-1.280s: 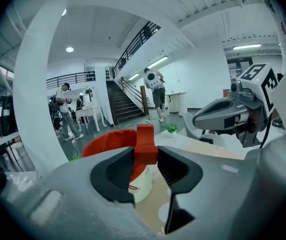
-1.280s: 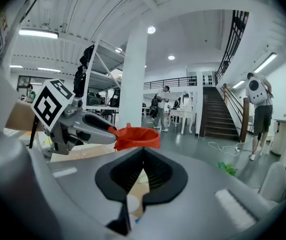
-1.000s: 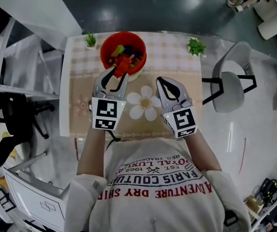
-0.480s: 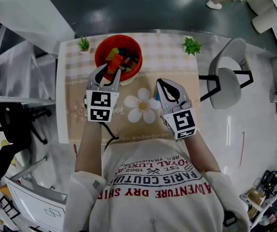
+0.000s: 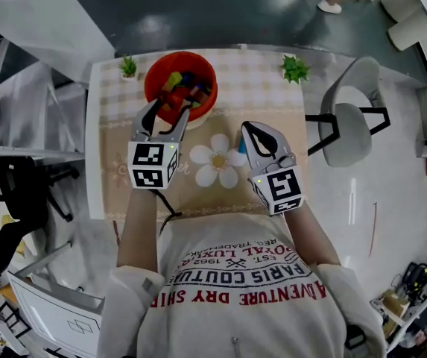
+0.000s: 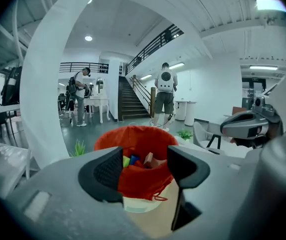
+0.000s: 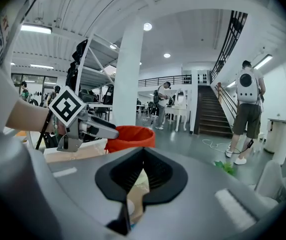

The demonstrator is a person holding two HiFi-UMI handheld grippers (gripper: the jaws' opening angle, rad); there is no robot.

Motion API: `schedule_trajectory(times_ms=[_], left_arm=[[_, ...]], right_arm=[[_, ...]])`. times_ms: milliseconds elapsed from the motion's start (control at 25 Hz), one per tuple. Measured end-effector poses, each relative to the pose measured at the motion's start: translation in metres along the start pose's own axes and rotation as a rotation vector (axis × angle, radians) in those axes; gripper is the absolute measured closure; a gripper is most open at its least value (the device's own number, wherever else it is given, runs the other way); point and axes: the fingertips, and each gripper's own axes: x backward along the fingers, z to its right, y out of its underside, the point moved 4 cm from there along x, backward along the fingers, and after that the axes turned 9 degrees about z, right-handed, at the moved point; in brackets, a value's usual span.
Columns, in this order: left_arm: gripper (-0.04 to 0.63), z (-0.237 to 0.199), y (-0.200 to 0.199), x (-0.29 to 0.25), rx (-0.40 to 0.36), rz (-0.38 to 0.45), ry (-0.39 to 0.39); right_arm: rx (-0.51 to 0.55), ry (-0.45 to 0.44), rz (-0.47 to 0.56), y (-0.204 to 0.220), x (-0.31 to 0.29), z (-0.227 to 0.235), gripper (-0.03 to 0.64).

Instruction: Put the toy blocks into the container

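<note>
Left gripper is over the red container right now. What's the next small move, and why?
Probably lift the left gripper back off the red container toward the table. Its jaws are opening with nothing between them, and the toy blocks lie inside the container, so this drop looks finished.

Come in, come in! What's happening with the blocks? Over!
Left gripper jaws opening, empty, at red container's near rim. Right gripper shut, empty, over table. Blocks inside container. Nothing blocking.
</note>
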Motion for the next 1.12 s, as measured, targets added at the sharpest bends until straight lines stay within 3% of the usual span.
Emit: schedule_trajectory(times_ms=[120,280,440,640,1120], left_arm=[[0.311,0.013,-0.005,0.004,-0.005,0.018,0.007],[0.313,0.040,-0.007,0.010,0.064,0.060,0.022],[0.314,0.082,-0.001,0.013,0.035,0.053,0.096],[0.314,0.134,0.024,0.005,-0.052,-0.020,0.205],[0.314,0.190,0.090,-0.034,-0.021,-0.213,0.245]], right_arm=[[-0.002,0.006,-0.002,0.002,0.006,0.003,0.615],[-0.010,0.023,-0.009,0.007,0.019,0.007,0.615],[-0.026,0.049,-0.018,0.014,0.037,0.015,0.615],[-0.051,0.079,-0.043,0.027,0.055,0.026,0.615],[-0.094,0.117,-0.078,0.062,0.088,0.067,0.615]])
